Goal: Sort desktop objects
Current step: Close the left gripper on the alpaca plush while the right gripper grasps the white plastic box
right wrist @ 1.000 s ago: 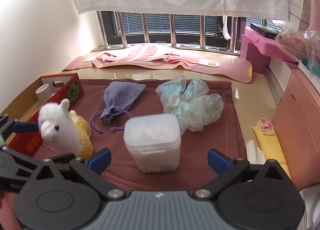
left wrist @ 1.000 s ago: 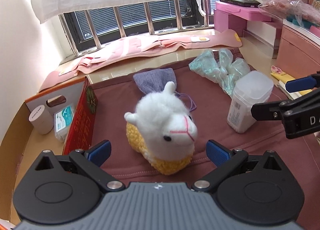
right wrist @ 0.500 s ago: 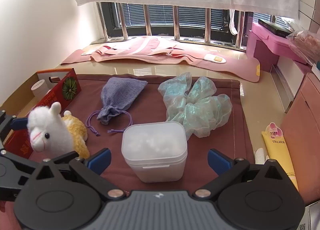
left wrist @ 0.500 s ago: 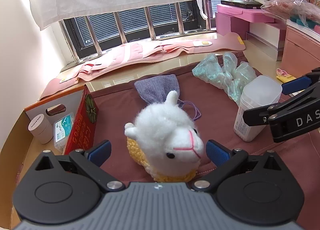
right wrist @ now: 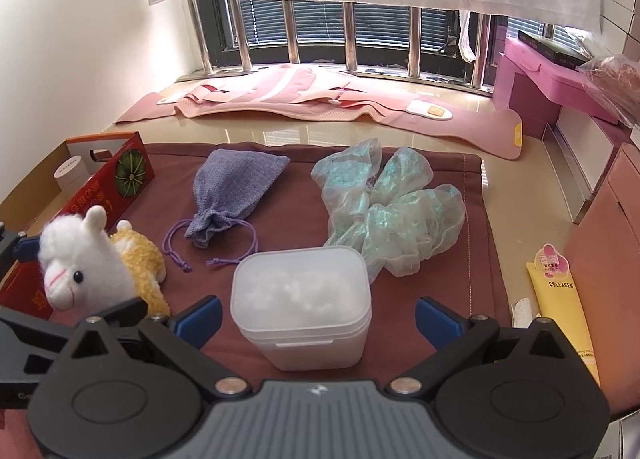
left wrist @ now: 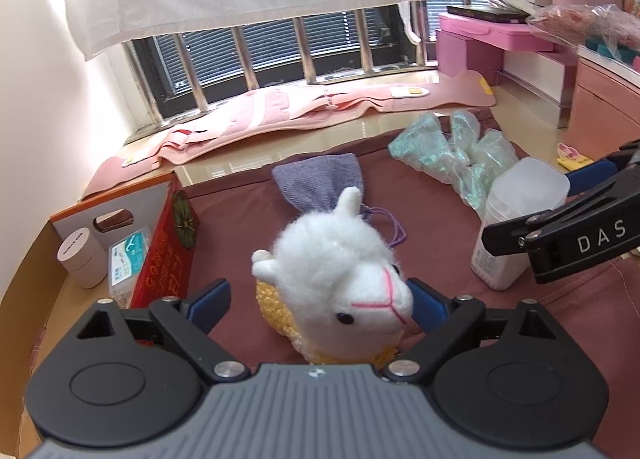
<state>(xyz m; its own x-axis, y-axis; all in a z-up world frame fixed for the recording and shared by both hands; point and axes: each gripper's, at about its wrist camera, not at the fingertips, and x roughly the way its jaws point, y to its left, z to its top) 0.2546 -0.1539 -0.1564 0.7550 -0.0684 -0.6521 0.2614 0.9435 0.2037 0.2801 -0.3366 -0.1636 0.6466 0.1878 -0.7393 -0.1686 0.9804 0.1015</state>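
Jaws of both grippers stand wide over a maroon cloth (right wrist: 460, 259) spread on the desk. On the left gripper (left wrist: 318, 305), the blue pads flank a plush alpaca (left wrist: 340, 295) with a white head and yellow body, the toy sitting between them; its muzzle hides the edge of the right-hand pad, and whether they touch cannot be told. On the right gripper (right wrist: 318, 315), the blue pads bracket a frosted plastic box (right wrist: 300, 307) filled with white cotton, with a clear gap on either side.

Taking that box as the marker: the alpaca sits to its left, near the cloth's edge. A purple drawstring pouch (right wrist: 234, 195) lies behind and to the left of the box, its cords trailing toward it. A crumpled heap of teal gauze (right wrist: 392, 211) lies behind and to the right, just beside the box's far corner. A red carton (right wrist: 108, 195) printed with a green fruit stands at the far left, behind the alpaca, with a white round tin (left wrist: 82, 257) and a small blue-labelled packet (left wrist: 128, 259) beyond it in the left wrist view. A yellow tube (right wrist: 560, 311) marked COLLAGEN lies off the cloth to the right of the box.
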